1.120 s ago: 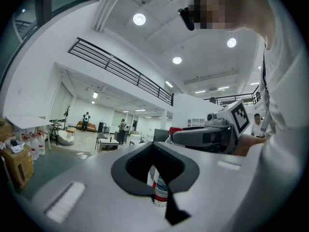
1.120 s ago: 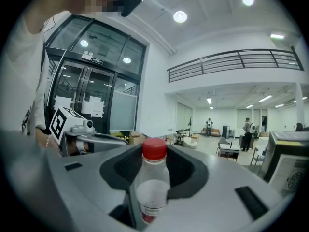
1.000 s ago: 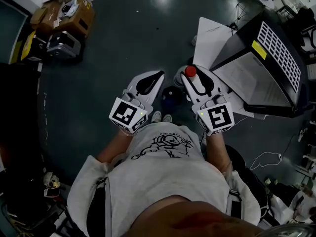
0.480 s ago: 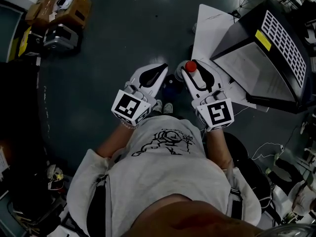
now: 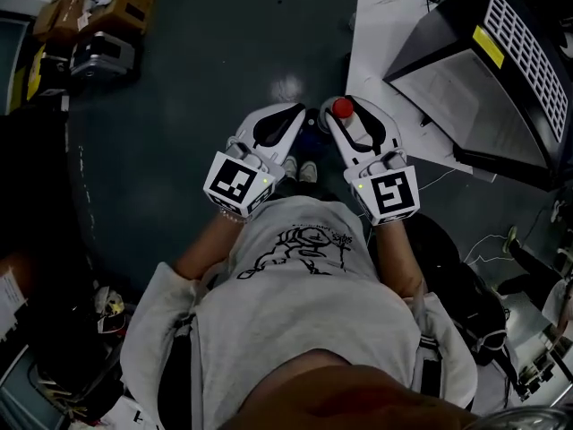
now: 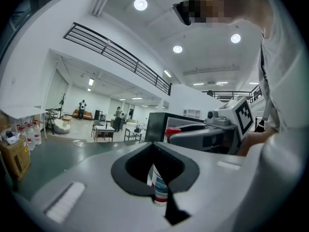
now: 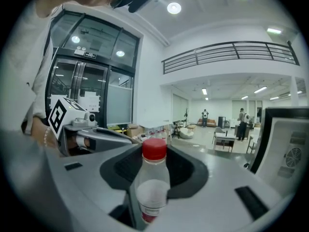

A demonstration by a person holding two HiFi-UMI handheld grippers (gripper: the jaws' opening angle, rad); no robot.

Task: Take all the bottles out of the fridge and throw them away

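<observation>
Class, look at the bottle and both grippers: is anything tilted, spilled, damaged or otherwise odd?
Nothing stands out. The bottle is held upright in the right gripper, red cap on, no leak visible. The left gripper is shut; a labelled thing shows through its slit, too little to identify.

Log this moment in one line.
left claw: shut | right claw: shut on bottle, red cap, upright | status: bottle not yet thrown away

We got a dim head view with floor [image 5: 286, 86] glare; gripper views were bright under ceiling lights [image 6: 140, 4], edges warped.
</observation>
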